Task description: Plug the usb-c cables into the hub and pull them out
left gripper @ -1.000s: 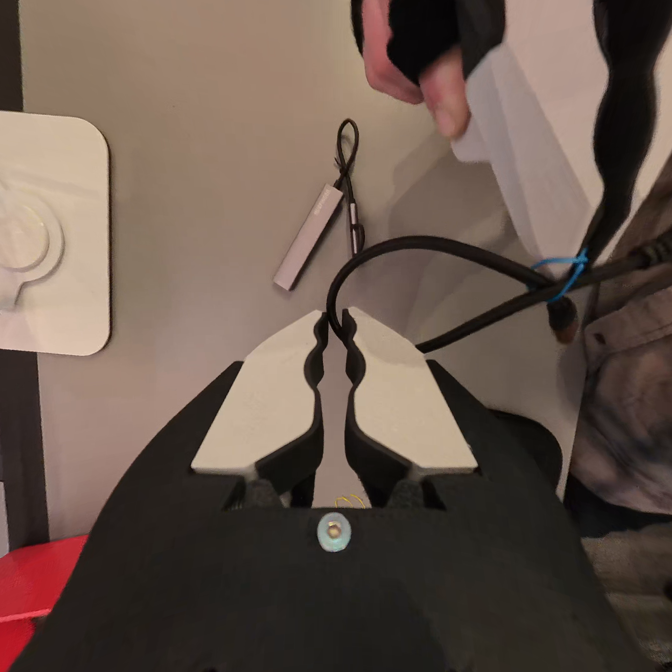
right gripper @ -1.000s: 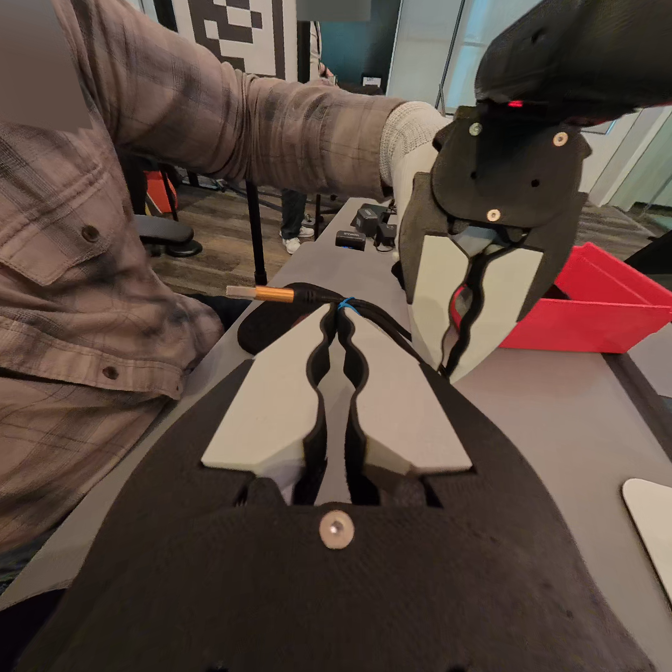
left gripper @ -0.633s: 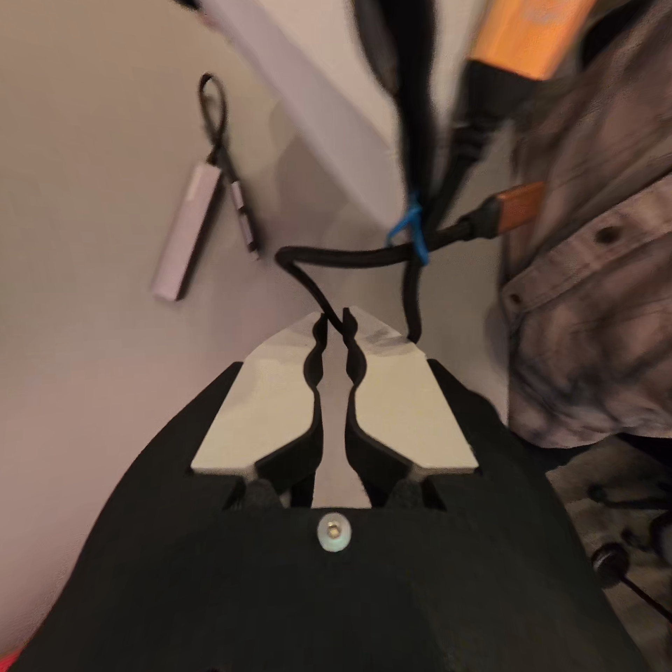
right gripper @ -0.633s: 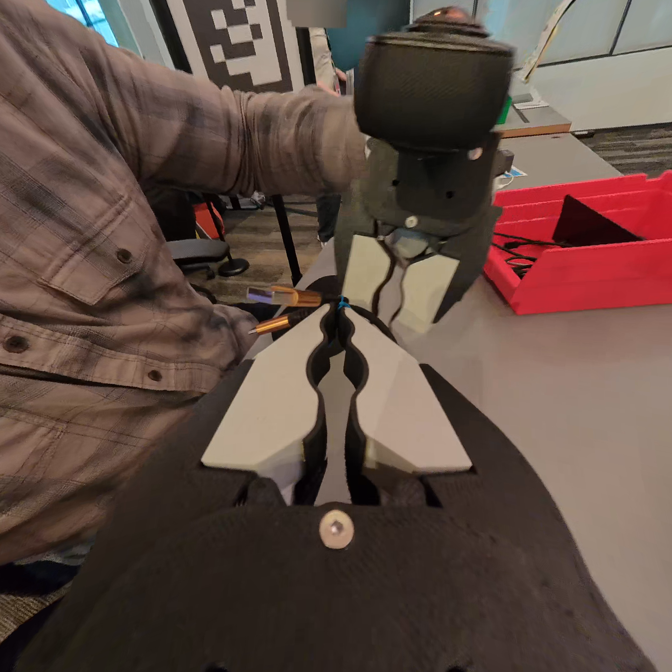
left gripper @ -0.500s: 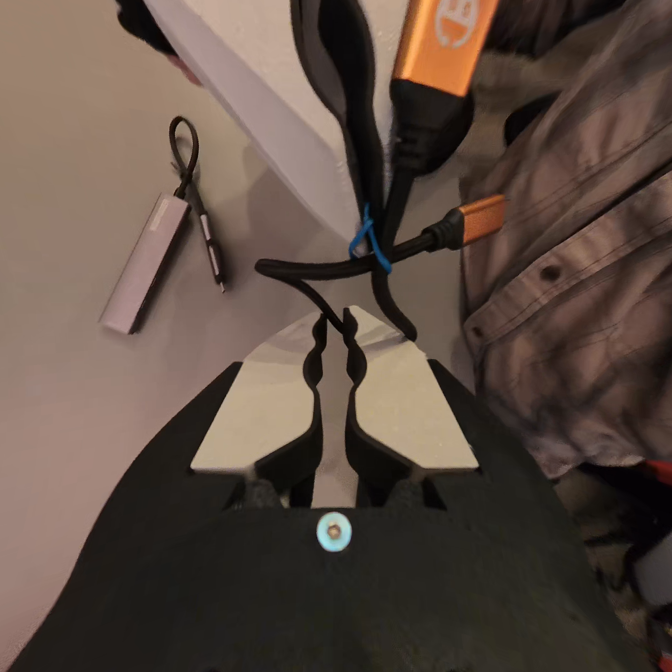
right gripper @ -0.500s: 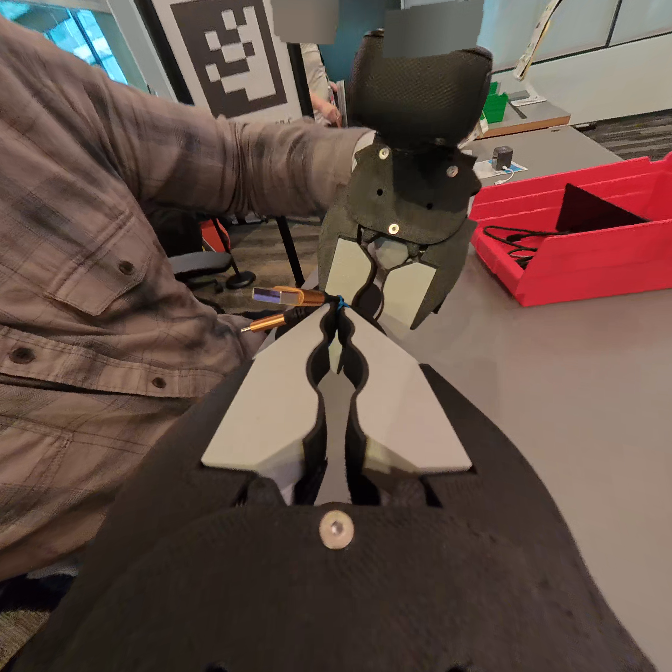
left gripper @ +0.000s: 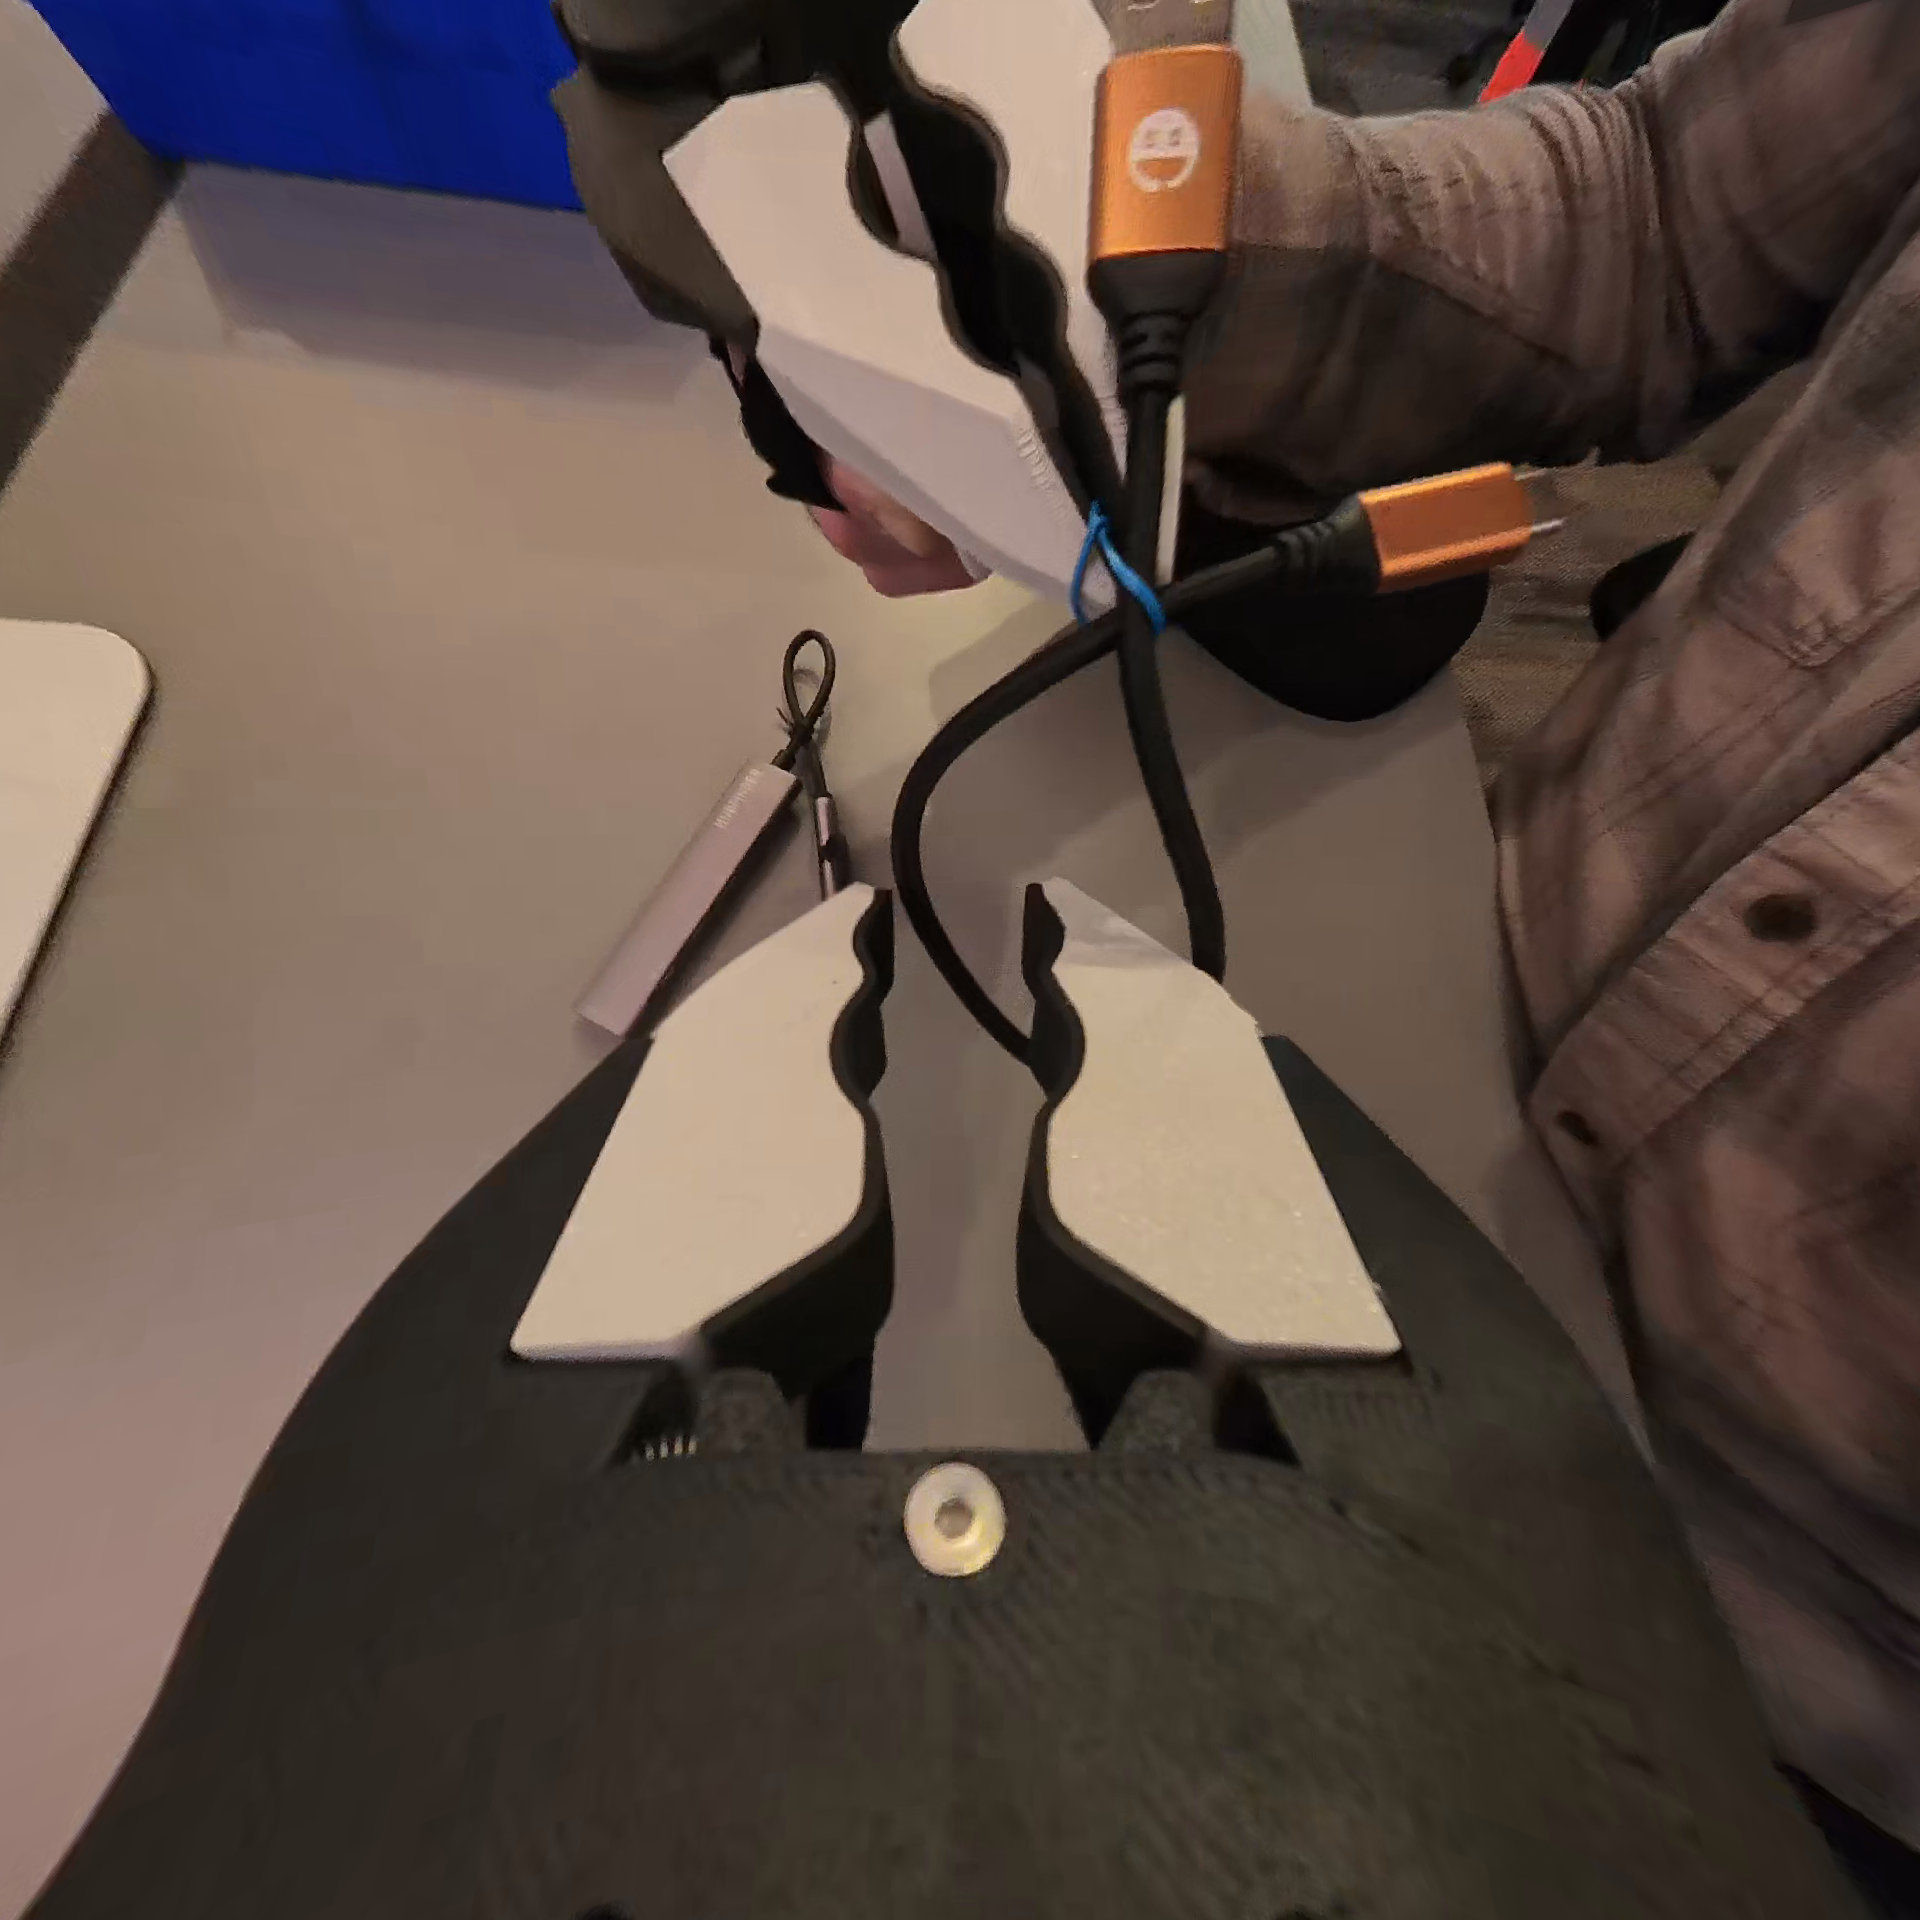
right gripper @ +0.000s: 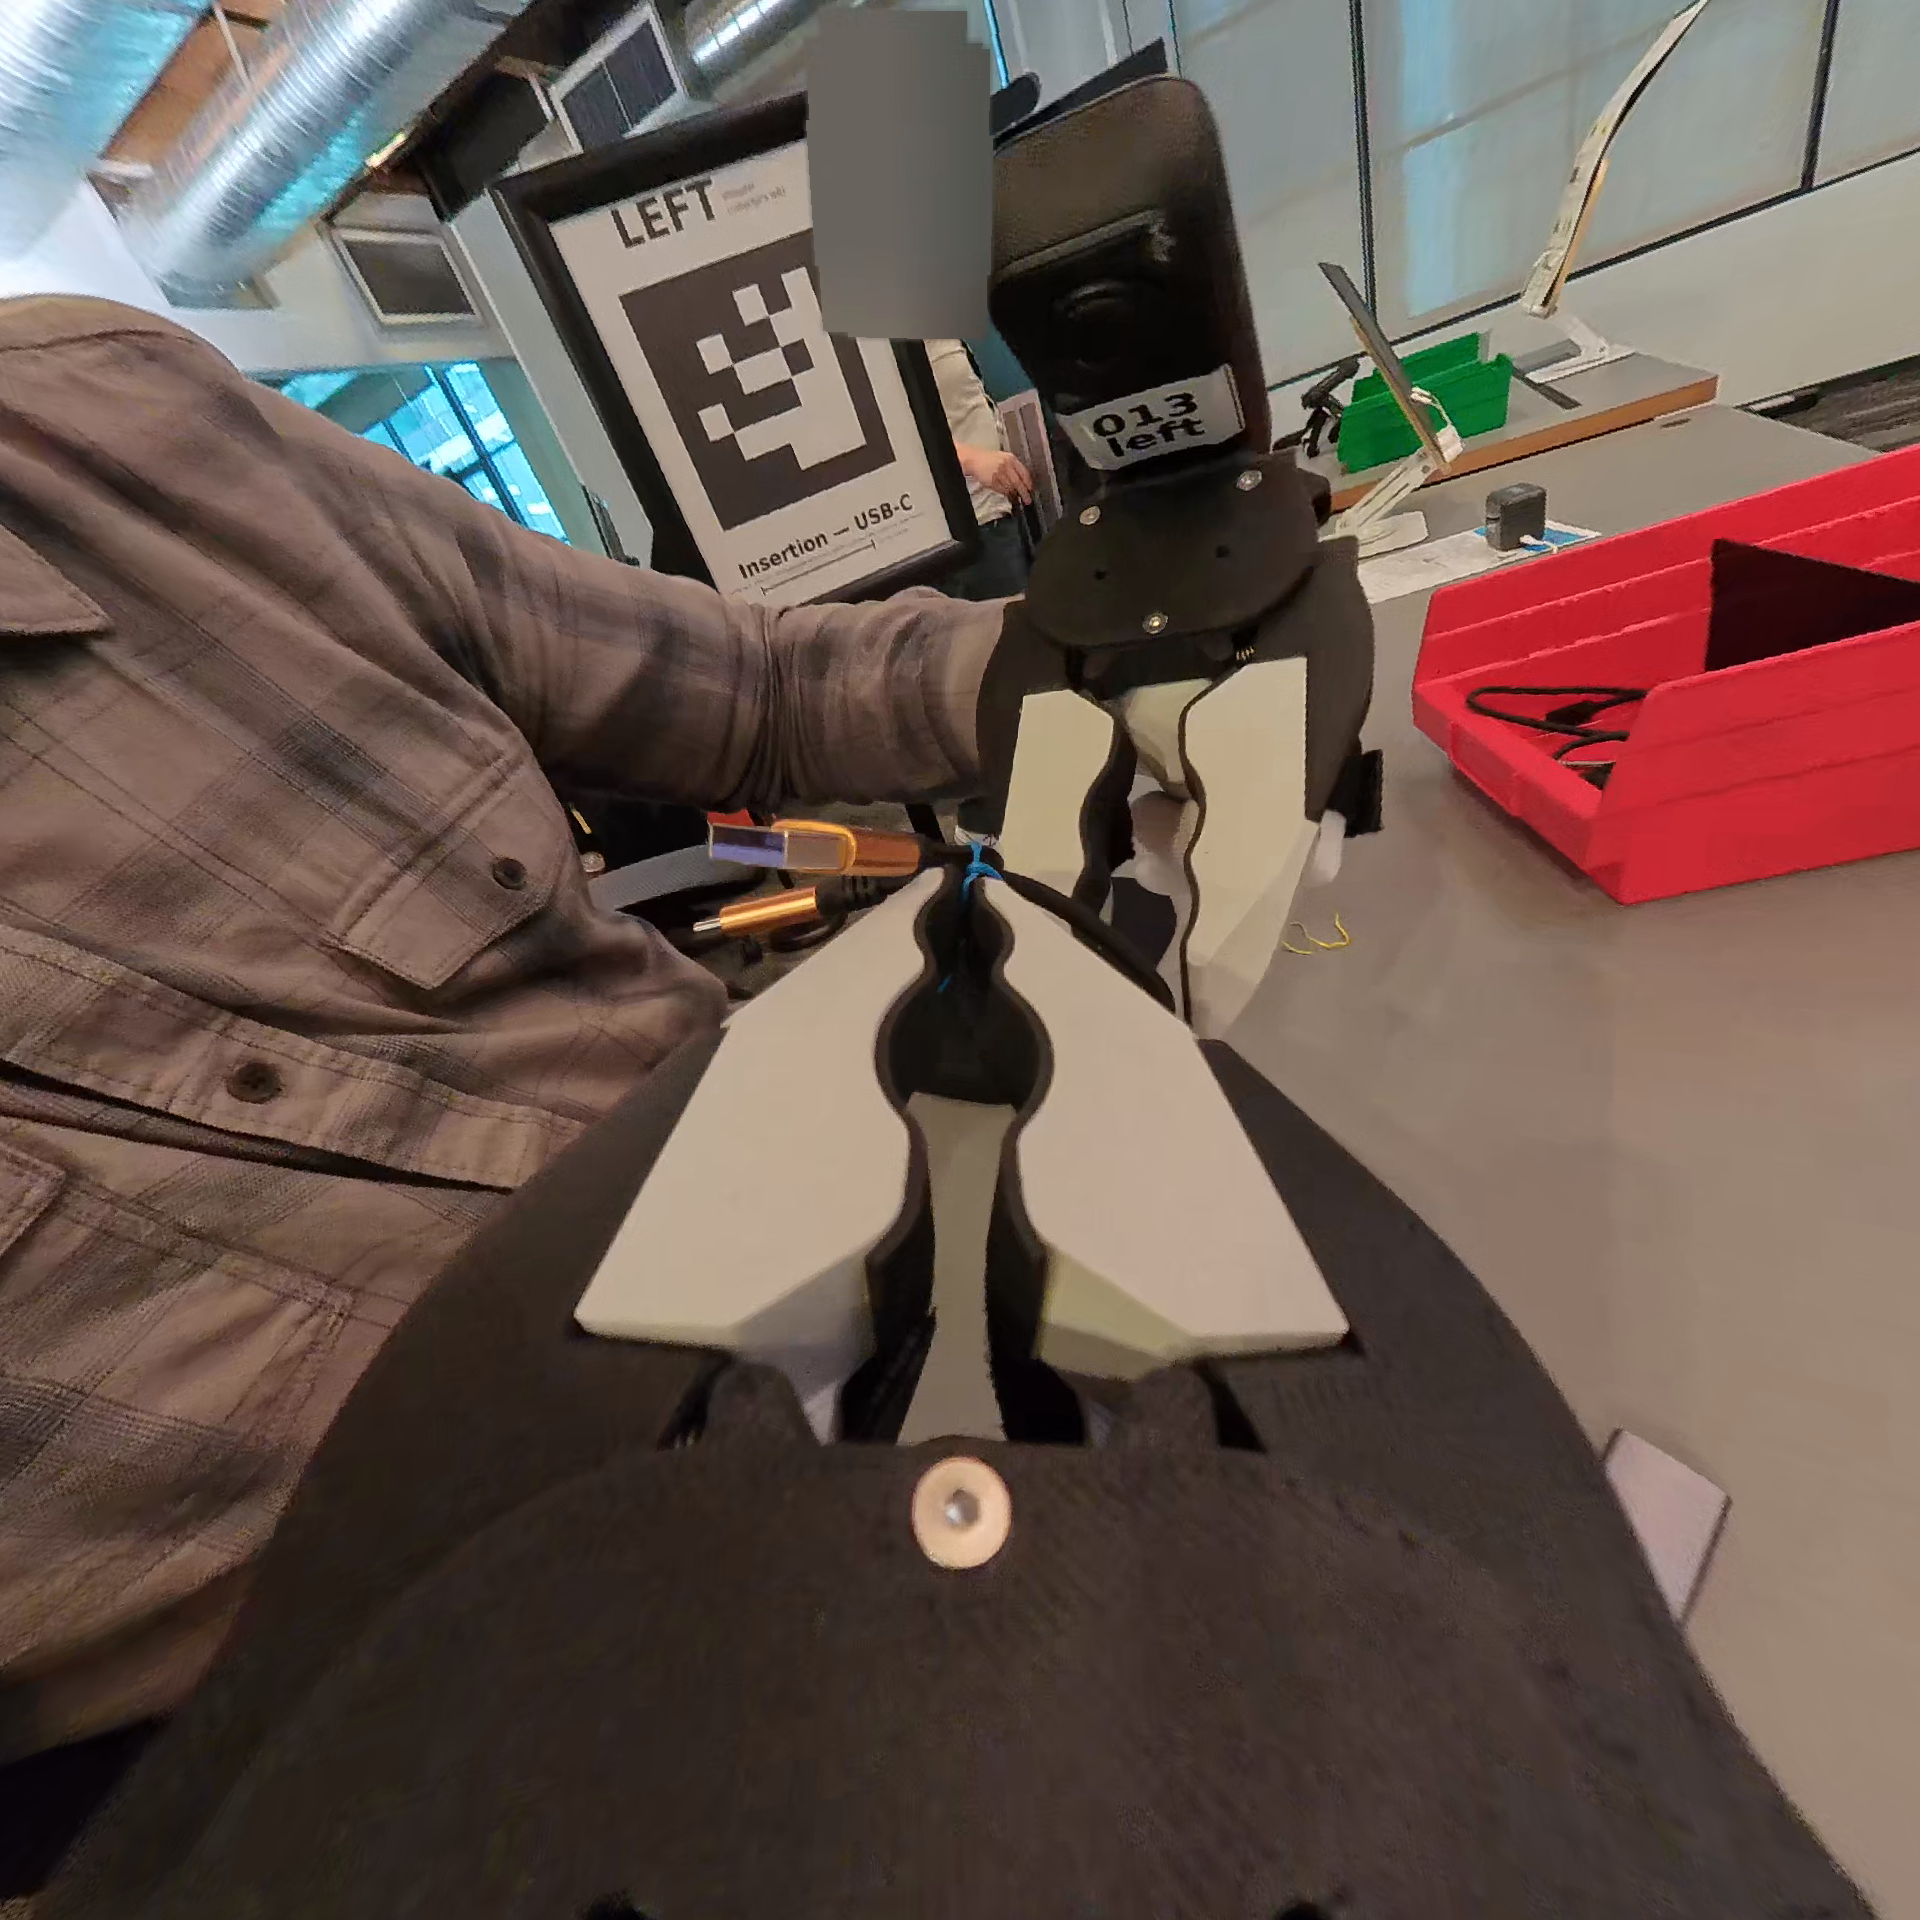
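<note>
The right gripper (right gripper: 961,883) is clamped on the black cable (left gripper: 1169,790) right at its blue tie (left gripper: 1112,566), both orange plugs sticking out past the tips. The left gripper (left gripper: 958,904) stands parted, a loop of that cable running loose between its fingers. The grey hub (left gripper: 691,894) lies flat on the grey table (left gripper: 364,831), just beside the left fingertip. The red bin (right gripper: 1683,717) holds 1 dark cable (right gripper: 1558,717) and a black divider.
</note>
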Motion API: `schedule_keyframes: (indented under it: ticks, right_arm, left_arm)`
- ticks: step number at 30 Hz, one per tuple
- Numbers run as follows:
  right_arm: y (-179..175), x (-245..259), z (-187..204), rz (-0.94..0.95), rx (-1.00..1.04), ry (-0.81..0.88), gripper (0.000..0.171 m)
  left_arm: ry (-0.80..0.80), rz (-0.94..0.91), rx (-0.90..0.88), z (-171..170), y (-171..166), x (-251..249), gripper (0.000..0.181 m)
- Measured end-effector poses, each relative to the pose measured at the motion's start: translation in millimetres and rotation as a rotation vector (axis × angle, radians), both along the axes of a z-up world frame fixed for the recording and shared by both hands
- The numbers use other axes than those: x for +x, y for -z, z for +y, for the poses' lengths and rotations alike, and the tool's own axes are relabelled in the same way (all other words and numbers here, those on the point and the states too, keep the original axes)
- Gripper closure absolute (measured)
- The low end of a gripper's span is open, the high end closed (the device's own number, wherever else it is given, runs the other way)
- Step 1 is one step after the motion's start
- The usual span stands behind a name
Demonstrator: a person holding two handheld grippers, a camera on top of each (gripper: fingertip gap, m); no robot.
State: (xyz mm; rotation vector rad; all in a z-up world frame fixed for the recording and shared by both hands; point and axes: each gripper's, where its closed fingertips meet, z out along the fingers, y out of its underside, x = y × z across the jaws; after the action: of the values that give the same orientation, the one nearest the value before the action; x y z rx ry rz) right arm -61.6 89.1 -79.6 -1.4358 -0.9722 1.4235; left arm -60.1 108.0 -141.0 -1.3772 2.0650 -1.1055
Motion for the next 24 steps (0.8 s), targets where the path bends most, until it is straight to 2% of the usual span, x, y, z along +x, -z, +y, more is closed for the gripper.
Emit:
schedule_keyframes:
  ticks: [4,10,12,21,24]
  right_arm:
    - [-1.5,-0.8,-0.7,0.021,-0.022,-0.013,0.171]
    - [9.7,-3.8,3.8,-0.041,-0.054,-0.005,0.171]
    - [12.6,-3.5,6.8,-0.056,-0.057,0.003,0.171]
    - [21.6,7.5,12.2,-0.091,-0.118,0.006,0.171]
    - [26.4,8.5,15.0,-0.084,-0.150,0.012,0.171]
  left_arm:
    - [-0.053,-0.011,0.176,24.5,8.1,-2.0,0.147]
    - [0.019,0.034,0.419,16.1,24.6,1.1,0.121]
    - [0.029,0.038,0.393,8.4,26.4,4.7,0.109]
    - [-0.022,-0.142,0.080,-24.6,-0.7,21.7,0.089]
    - [-0.091,-0.230,-0.019,-24.1,-19.2,28.4,0.082]
